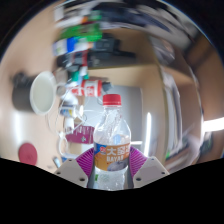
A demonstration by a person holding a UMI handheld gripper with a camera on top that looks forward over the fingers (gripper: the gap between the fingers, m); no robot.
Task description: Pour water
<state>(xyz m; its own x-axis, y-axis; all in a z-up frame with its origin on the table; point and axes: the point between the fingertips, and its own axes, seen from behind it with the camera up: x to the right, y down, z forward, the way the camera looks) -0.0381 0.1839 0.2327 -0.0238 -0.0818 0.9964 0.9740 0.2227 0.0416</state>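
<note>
A clear plastic water bottle with a red cap and an orange-and-blue label stands upright between my fingers. My gripper is shut on the bottle, both purple pads pressing on its sides at label height. Just left of the bottle and slightly beyond it stands a clear glass on the wooden table. The bottle's base is hidden below the fingers.
A white mug sits further left on the table. A small red object lies near the left. A second red-capped bottle and assorted clutter stand along the far edge.
</note>
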